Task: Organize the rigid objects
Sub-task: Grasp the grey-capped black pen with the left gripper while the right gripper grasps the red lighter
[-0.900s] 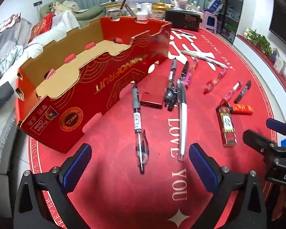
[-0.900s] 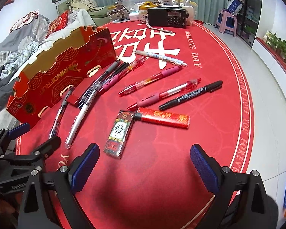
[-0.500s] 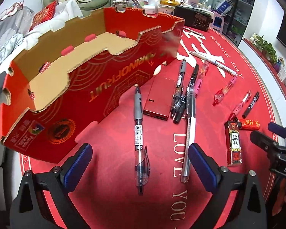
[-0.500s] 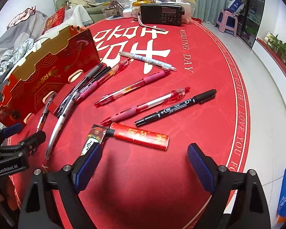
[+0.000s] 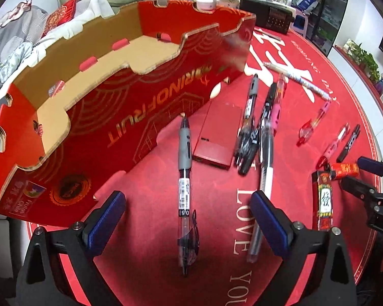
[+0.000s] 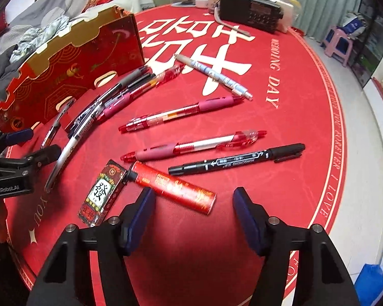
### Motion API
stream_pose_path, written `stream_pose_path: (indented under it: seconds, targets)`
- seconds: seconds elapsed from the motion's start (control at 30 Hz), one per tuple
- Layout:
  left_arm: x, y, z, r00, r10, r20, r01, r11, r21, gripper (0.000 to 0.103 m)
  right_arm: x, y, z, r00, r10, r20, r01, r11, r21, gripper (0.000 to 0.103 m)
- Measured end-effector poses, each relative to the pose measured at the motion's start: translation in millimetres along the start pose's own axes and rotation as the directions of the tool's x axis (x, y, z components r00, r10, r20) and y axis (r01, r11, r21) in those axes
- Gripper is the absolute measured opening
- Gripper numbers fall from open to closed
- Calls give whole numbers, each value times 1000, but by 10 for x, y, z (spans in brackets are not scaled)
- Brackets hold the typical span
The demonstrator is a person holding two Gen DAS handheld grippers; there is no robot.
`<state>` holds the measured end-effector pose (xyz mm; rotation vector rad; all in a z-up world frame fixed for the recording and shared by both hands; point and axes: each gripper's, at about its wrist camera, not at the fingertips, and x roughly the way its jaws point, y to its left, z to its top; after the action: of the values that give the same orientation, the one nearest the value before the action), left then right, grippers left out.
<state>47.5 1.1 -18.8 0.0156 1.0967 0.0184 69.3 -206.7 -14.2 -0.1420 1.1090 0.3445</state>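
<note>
Here, line by line:
Left claw (image 5: 187,218): released, jaws spread wide and tipped downward, nothing pressed between the pads.
Grey-grip pen (image 5: 184,178): lies on the red desk (image 5: 217,267) between the left claw's fingers, touching neither, its grip end pointing to 12 o'clock toward the box.
Cardboard box (image 5: 130,117): red outside, brown inside, open-topped, standing at 10 o'clock from the left claw; its floor shows no items.
Red flat case (image 5: 218,134): flat on the desk at 1 o'clock from the grey-grip pen, just beside the box wall.
Pen cluster (image 5: 258,127): several black and pink pens overlapping, just to 3 o'clock of the red case.
Right claw (image 6: 191,219): released, jaws apart, empty.
Red lighter (image 6: 173,187): lies just ahead of the right claw at 11 o'clock, its black end touching the patterned lighter (image 6: 99,193) at 9 o'clock.
Black marker (image 6: 237,159): at 1 o'clock from the right claw, apart from the lighters.
Red pens (image 6: 194,144): two lie side by side beyond the marker, toward 12 o'clock.
Black radio (image 6: 250,12): at the desk's far edge, 12 o'clock.
</note>
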Motion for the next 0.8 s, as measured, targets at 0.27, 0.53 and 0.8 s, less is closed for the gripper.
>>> stream_pose_path:
  seconds: [0.27,0.53,0.8]
  targets:
    - [75,-12,10,999,-21,-38,23,998,51,99,59,61,48,999,40,-9,-41,983,-180,67]
    - [100,-15,48,999,-25,-42,28,998,61,99,104,249,134,992,107,-61,-121,941,-316,56]
    - [120,-34,81,999,-18,-41,21,998,66,100,85,298,92,995,88,-47,-97,957,-272,50]
